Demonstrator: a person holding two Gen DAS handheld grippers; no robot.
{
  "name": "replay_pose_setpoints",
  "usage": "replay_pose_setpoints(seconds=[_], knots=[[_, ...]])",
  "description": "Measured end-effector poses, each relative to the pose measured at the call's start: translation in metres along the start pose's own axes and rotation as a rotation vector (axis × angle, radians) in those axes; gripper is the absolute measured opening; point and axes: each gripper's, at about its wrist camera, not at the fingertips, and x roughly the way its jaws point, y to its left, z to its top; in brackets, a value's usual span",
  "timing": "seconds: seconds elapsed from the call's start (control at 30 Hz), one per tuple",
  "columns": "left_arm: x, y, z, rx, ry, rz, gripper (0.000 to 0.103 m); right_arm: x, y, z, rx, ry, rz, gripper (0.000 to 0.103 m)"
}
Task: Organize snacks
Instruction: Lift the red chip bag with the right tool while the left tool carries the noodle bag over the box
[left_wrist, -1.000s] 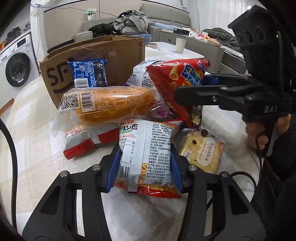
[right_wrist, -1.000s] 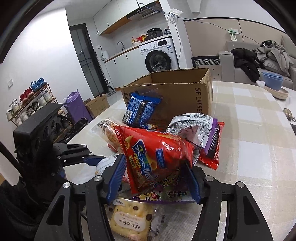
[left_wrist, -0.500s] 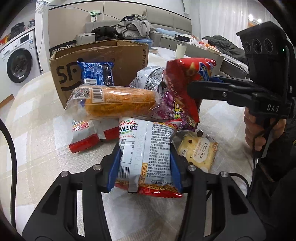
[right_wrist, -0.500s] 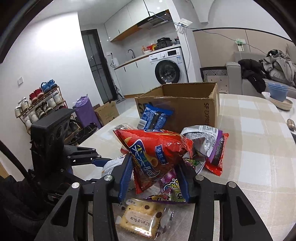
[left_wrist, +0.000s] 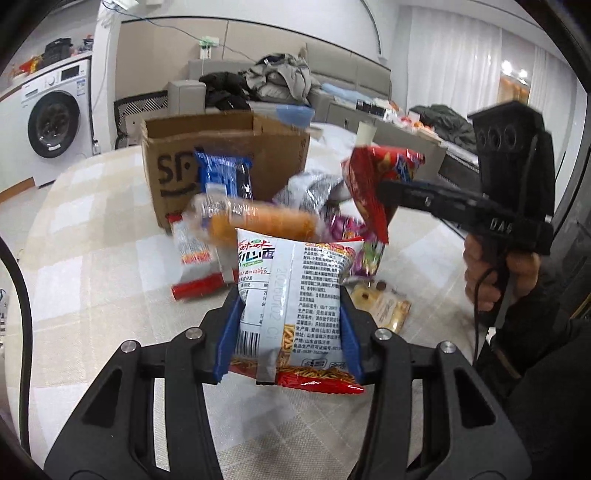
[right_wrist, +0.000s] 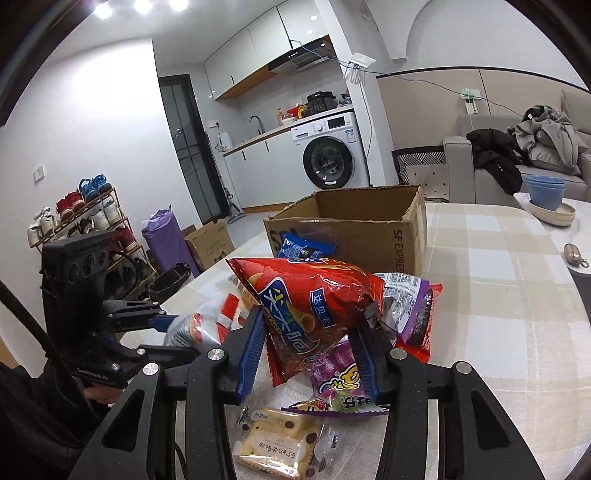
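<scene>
My left gripper is shut on a white noodle-snack packet and holds it above the table. A red chips bag hangs in my right gripper, whose blue pads squeeze it; the same red chips bag shows at the right of the left wrist view. An open cardboard box stands behind the snack pile, also seen as the cardboard box in the right wrist view. A blue cookie pack leans on the box front. An orange bread roll in clear wrap lies in front of it.
A cracker packet and a purple candy bag lie on the checked tablecloth below my right gripper. A silver-and-purple pack sits beside them. Blue bowls stand at the far right. A person's hand grips the right tool.
The right gripper has closed on the red chips bag and lifted it off the pile. The left gripper has raised the white packet and swung, so the box now sits more central.
</scene>
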Motion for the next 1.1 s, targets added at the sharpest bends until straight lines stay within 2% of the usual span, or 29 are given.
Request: replay_pose_setpoints(seconds=[0.3, 0.6, 1.1], knots=[[-0.029, 0.011, 0.019, -0.041, -0.069, 0.034, 0.044, -0.005, 0.001, 0.008, 0.006, -0.029, -0.023, 0.046], [-0.037, 0.014, 0.045, -0.059, -0.123, 0.096, 0.044, -0.002, 0.003, 0.018, 0.007, -0.042, -0.037, 0.046], [-0.042, 0.034, 0.074, -0.101, -0.158, 0.201, 0.045, 0.004, 0.002, 0.041, 0.018, -0.063, -0.046, 0.046]])
